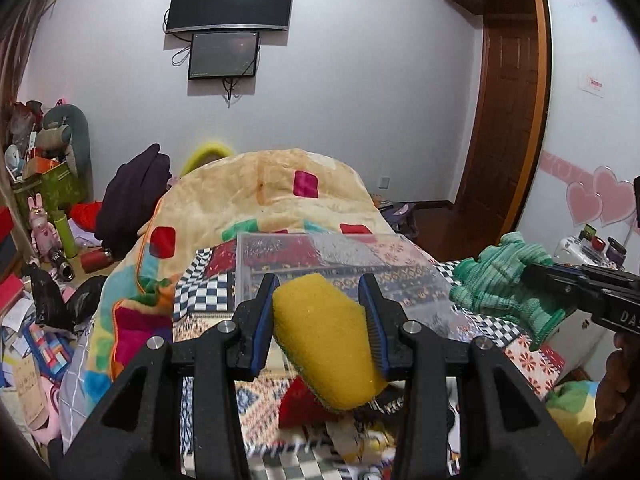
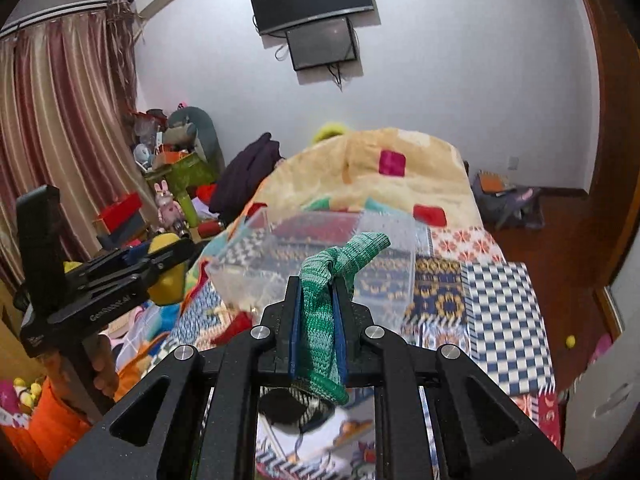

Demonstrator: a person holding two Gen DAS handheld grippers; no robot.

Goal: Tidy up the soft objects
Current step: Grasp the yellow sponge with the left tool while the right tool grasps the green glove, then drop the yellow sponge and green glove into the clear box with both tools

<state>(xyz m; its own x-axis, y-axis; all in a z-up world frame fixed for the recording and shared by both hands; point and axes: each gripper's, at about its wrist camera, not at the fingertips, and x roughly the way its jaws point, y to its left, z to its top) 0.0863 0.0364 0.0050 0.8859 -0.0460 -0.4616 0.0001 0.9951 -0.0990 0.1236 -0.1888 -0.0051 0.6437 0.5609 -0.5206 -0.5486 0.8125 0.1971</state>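
Observation:
My left gripper [image 1: 320, 292] is shut on a yellow sponge [image 1: 326, 338], which sits squeezed between the blue pads above the bed. A green knitted glove [image 2: 320, 312] hangs pinched in my right gripper [image 2: 318, 284], its fingers flopping forward. In the left wrist view the same glove [image 1: 504, 276] shows at the right, held by the right gripper [image 1: 532, 272]. A clear plastic box [image 1: 316, 256] lies on the patchwork bedspread just ahead of both grippers; it also shows in the right wrist view [image 2: 384, 276]. The left gripper [image 2: 160, 256] with the sponge appears at the left there.
A thick cream blanket [image 1: 256, 200] with coloured squares is heaped at the far end of the bed. Clutter, toys and boxes [image 1: 44, 216] fill the floor to the left. A wooden door [image 1: 508, 112] and a wardrobe stand right; two screens [image 1: 230, 0] hang on the wall.

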